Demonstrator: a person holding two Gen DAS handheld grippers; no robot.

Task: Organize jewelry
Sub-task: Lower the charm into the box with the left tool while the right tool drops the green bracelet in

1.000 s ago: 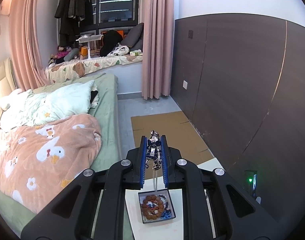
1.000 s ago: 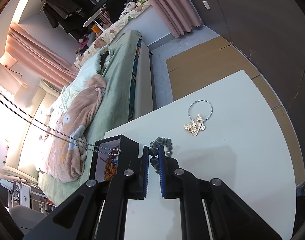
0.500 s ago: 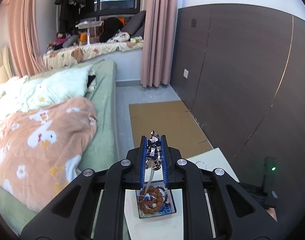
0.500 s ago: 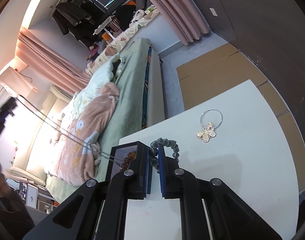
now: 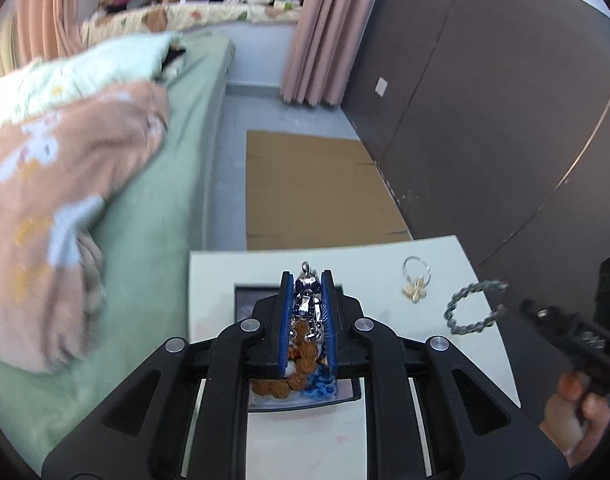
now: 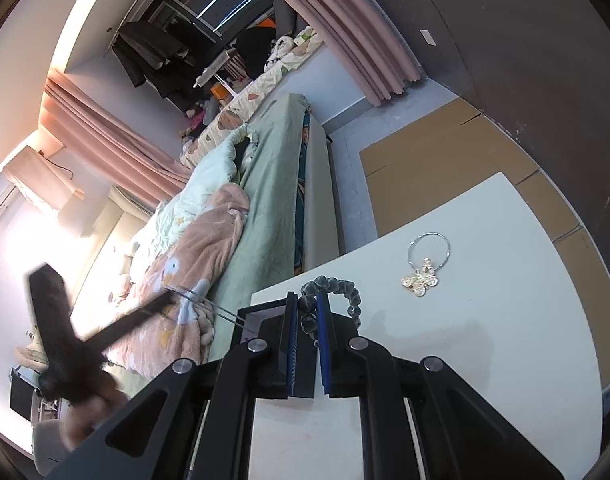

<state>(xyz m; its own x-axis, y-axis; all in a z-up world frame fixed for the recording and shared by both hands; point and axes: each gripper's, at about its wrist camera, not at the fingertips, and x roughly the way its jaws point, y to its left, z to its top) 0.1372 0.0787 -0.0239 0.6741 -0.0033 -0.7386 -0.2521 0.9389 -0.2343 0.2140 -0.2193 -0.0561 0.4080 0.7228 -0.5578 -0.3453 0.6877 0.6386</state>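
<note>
My left gripper (image 5: 308,280) is shut on a silver pendant necklace (image 5: 307,300), low over the black jewelry box (image 5: 245,300) that holds a brown bead bracelet (image 5: 289,380) and something blue. My right gripper (image 6: 307,300) is shut on a dark green bead bracelet (image 6: 345,292), held above the white table (image 6: 485,340) beside the box (image 6: 249,316). The bracelet also shows in the left wrist view (image 5: 471,306). A gold butterfly pendant on a thin hoop (image 6: 423,276) lies on the table, also in the left wrist view (image 5: 415,280).
A bed with green sheet and peach blanket (image 5: 85,200) runs along the table's left. Cardboard (image 5: 317,188) lies on the floor beyond the table. A dark wall panel (image 5: 485,120) stands to the right.
My left gripper has dropped toward the box with the necklace, whose chain has gone slack. My right gripper has lifted slightly and moved toward the box with the bead bracelet.
</note>
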